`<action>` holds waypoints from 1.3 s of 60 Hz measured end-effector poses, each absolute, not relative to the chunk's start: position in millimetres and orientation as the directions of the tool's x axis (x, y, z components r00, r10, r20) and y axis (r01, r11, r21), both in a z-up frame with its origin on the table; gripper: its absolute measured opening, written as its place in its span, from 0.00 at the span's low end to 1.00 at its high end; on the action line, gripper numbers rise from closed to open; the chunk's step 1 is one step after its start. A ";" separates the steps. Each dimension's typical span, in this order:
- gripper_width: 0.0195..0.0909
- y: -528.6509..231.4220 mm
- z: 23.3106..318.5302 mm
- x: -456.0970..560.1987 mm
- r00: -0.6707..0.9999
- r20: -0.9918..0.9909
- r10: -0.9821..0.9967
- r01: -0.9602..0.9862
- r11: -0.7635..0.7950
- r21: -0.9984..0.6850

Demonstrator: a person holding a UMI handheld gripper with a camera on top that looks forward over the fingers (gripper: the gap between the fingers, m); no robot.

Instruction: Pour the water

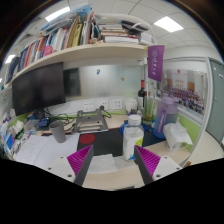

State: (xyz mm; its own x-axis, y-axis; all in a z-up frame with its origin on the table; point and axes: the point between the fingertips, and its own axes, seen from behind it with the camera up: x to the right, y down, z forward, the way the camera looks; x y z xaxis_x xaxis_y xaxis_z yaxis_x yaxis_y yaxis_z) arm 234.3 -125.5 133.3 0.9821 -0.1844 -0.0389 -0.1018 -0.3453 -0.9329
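the gripper [112,160] is held spread and empty at the bottom centre – lined up for a grasp, it seems. the bottle [132,137] is set upright on the worktop [110,177] just ahead, right of centre – untouched.

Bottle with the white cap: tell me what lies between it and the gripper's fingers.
Nothing. In the gripper view, only bare desk separates the open gripper from the bottle, which stands just ahead, nearer the right finger.
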 end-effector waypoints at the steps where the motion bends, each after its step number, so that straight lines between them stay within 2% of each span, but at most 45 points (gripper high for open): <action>1: 0.90 -122.6 129.6 244.8 0.982 -0.039 -0.187 -0.102 -0.344 -0.933; 10: 0.91 -87.4 106.3 304.0 0.982 0.017 -0.186 -0.045 -0.324 -0.945; 22: 0.89 -39.2 80.9 320.8 0.993 0.007 -0.119 -0.031 -0.314 -0.949; 25: 0.83 -29.3 77.7 320.3 0.995 0.009 -0.096 -0.020 -0.301 -0.953; 34: 0.50 -12.8 68.1 317.1 0.998 0.007 -0.056 -0.009 -0.274 -0.962; 52: 0.31 -12.3 70.9 319.7 0.996 0.025 -0.087 0.004 -0.237 -0.971; 62: 0.29 -10.7 71.6 320.6 0.992 0.082 -0.094 0.055 -0.266 -0.962; 68: 0.29 -5.4 99.9 312.6 0.981 0.169 -0.099 0.136 -0.274 -0.952; 78: 0.28 27.7 133.5 272.1 0.903 0.431 -0.004 0.404 -0.339 -0.850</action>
State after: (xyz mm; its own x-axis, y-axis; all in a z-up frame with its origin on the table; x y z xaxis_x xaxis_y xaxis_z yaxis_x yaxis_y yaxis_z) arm 272.1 27.7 133.5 0.9025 -0.0045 0.4306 0.4037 -0.3395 -0.8496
